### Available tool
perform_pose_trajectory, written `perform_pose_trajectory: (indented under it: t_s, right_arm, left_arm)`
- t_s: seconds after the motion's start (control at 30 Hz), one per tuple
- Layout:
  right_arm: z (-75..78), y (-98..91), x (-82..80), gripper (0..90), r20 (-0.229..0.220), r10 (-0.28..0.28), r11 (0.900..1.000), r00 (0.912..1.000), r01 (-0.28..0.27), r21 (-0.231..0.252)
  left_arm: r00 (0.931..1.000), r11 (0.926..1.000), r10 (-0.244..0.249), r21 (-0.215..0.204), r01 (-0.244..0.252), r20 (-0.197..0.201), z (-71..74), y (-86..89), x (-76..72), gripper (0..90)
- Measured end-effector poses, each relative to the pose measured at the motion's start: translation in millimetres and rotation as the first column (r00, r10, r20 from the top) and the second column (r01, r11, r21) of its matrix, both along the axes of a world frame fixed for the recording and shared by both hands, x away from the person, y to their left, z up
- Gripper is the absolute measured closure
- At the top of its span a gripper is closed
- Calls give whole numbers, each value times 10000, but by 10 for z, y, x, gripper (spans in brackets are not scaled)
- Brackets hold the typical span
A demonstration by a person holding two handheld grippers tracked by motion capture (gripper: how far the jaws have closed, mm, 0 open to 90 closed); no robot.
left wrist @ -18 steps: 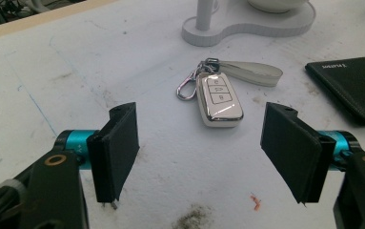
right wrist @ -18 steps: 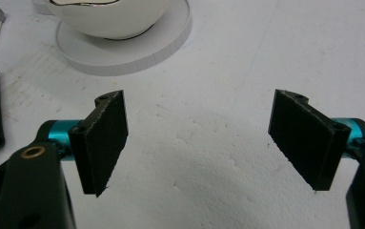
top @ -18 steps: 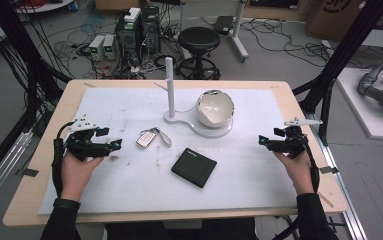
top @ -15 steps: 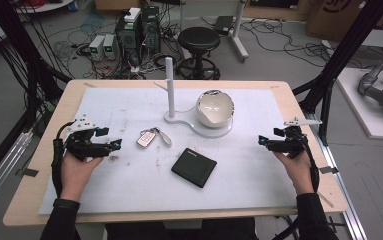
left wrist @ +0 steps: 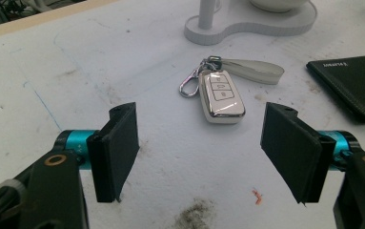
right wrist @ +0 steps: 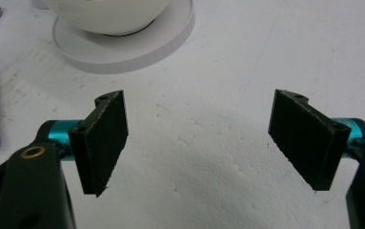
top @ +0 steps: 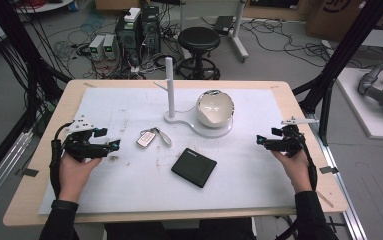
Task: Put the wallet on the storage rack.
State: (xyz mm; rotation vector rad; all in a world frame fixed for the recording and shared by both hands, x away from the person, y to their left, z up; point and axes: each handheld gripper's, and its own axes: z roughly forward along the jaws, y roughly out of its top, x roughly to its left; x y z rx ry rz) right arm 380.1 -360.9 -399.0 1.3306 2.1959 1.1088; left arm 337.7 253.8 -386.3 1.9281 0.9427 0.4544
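Observation:
A white car key fob (top: 145,138) with a grey strap and a metal clip lies left of the table's middle; in the left gripper view the fob (left wrist: 221,96) sits just beyond my jaws. A black wallet (top: 194,167) lies nearer the front, its corner (left wrist: 354,82) at the right of that view. My left gripper (top: 111,146) rests open on the white mat at the left, pointing toward the fob, nothing between its pads. My right gripper (top: 262,142) rests open at the right, pointing toward the white bowl (top: 215,108). Both sets of jaws (left wrist: 199,148) (right wrist: 197,138) stand wide apart.
The bowl sits on a white stand base (top: 206,130) with an upright post (top: 169,85) that has a side peg. The white mat (top: 249,170) covers most of the wooden table (top: 34,195). A stool, computers and cables lie on the floor beyond.

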Motion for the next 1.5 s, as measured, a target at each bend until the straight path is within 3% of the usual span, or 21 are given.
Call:
perform_pose_trajectory:
  t_s: [0.6,0.8,1.03,1.13,1.27,1.33,1.37,1.4,1.5]
  right_arm:
    - [19,-11,-37,218,38,26,10000,10000,-26,21]
    - [24,-4,-69,219,16,51,10000,10000,-51,30]
    - [8,-1,-79,221,27,156,9999,9999,-156,-19]
    - [-4,26,-86,240,13,394,9992,9992,-394,-30]
    - [-11,51,-94,253,28,663,9978,9978,-663,3]
    - [-8,119,-131,270,124,1168,9931,9931,-1170,101]
    - [-8,119,-131,270,124,1168,9931,9931,-1170,101]
    - [-11,203,-164,272,145,1668,9860,9859,-1669,36]
    - [-18,291,-195,309,161,2052,9787,9786,-2052,-32]
  left_arm:
    - [9998,9998,-205,74,205,-6,17,-70,13,288]
    - [9989,9989,-465,96,465,-28,4,-199,41,288]
    - [9936,9931,-1120,336,1126,-168,-39,-430,75,299]
    - [9862,9860,-1640,276,1646,-215,-48,-558,54,302]
    - [9836,9832,-1794,318,1800,-206,-54,-628,42,302]
    - [9832,9828,-1811,326,1817,-210,-64,-643,48,302]
    - [9838,9831,-1777,397,1785,-226,-70,-630,58,302]
    - [9855,9849,-1683,382,1691,-228,-76,-614,64,301]
    - [9895,9894,-1427,251,1433,-226,-93,-549,80,300]
